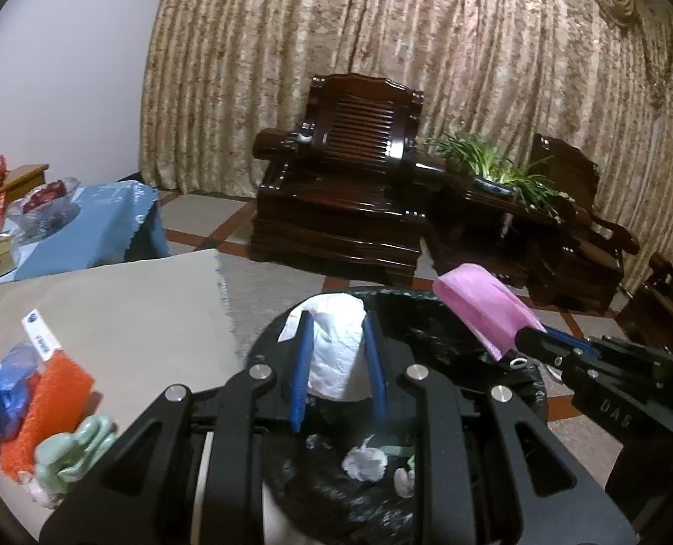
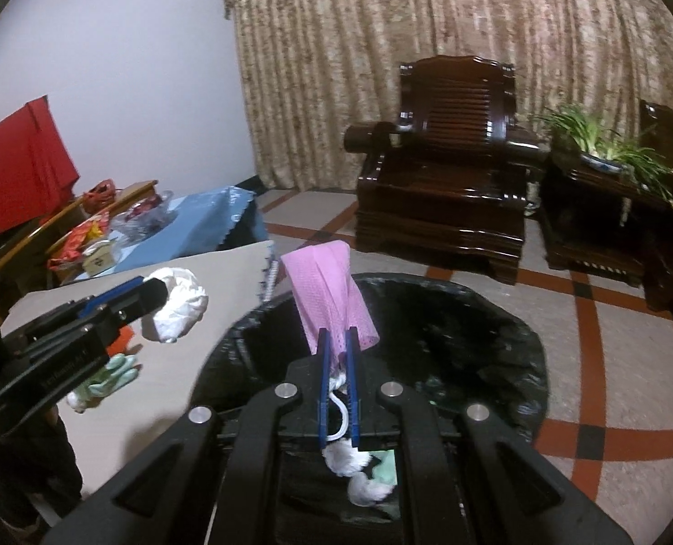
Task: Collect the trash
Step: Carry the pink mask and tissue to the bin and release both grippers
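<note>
Hovering over a black-lined trash bin (image 2: 495,318), the left gripper (image 1: 336,322) is clamped on a crumpled white tissue (image 1: 336,354), while the right gripper (image 2: 336,340) pinches a pink mesh cloth (image 2: 327,290). Tissue scraps (image 1: 363,461) lie inside the bin.

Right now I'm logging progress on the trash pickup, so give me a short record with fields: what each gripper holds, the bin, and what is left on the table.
left gripper: shut on crumpled white tissue, over the bin
right gripper: shut on pink mesh cloth, over the bin
bin: black-lined, already holds white tissue scraps
left on table: orange mesh pouch, blue wrapper, pale green figurine
</note>
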